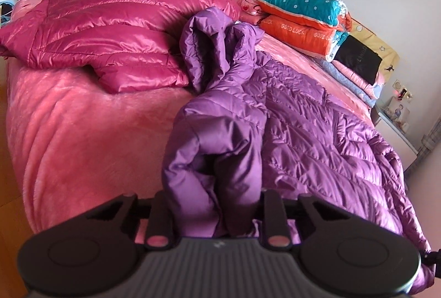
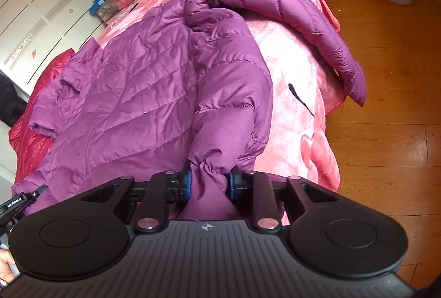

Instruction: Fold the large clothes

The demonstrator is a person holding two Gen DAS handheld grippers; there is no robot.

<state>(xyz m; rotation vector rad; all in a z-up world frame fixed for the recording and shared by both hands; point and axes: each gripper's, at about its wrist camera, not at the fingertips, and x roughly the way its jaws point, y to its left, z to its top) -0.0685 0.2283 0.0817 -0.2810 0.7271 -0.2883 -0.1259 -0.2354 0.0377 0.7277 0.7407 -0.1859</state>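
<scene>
Coat: the purple coat (image 2: 132, 94) lies long across the bed (image 2: 297, 116), stretching away from both grippers.
Right gripper (image 2: 209, 182): pinching a sleeve cuff.
Left gripper (image 1: 217, 212): closed on a bunched sleeve.
Nearer: neither, both hold.
Room: red coat (image 1: 110, 22) beside; wood floor (image 2: 386, 77).

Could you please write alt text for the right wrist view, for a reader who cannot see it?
The right gripper is shut on a bunched edge of a purple down jacket spread on a bed with a pink blanket. One sleeve trails toward the bed's edge, above a wooden floor.
</scene>
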